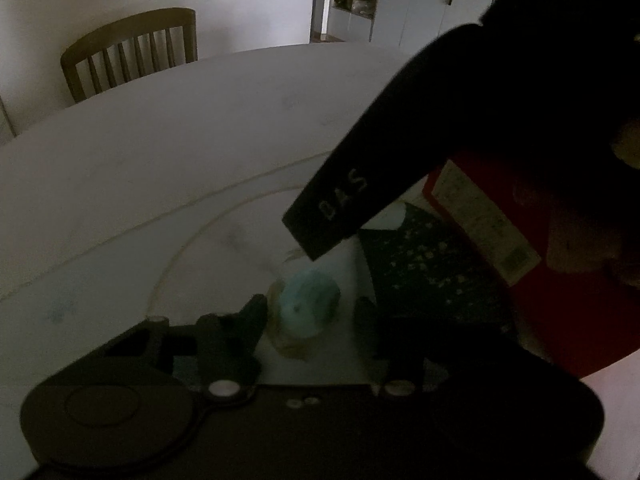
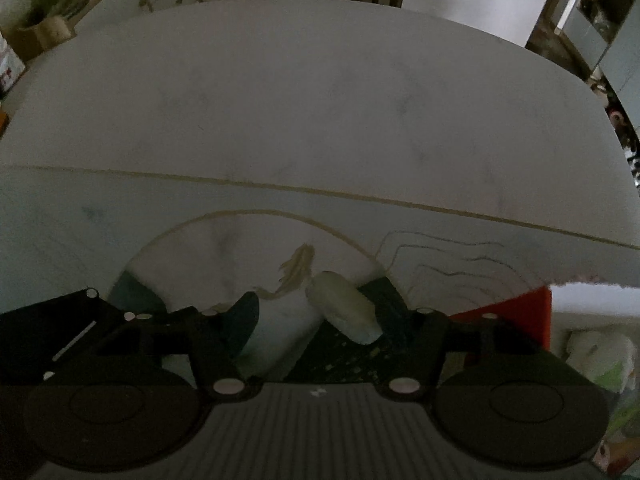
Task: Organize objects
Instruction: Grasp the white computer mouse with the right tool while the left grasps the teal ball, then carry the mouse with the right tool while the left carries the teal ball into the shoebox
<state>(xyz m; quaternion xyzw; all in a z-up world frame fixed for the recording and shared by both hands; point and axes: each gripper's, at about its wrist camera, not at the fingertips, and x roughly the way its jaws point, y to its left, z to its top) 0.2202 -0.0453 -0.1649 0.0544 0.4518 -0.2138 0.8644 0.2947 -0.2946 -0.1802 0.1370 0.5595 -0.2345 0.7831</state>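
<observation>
While the left hand-held gripper (image 1: 310, 312) straddles, jaws open, the small teal-topped jar (image 1: 306, 312), likely light, slippery: grip its sides.

**Dull plastics on pale marble**

The table (image 2: 304, 92) looks like smooth, pale marble with faint grey veining and a thin inlaid line. Both gripper bodies, the left gripper (image 1: 310, 312) and the right gripper (image 2: 320, 312), read as matt black plastic with shiny metal pins. The chair (image 1: 132, 52) is slatted wood. The red box (image 1: 560, 312) looks like cardboard with a paper label.
</observation>
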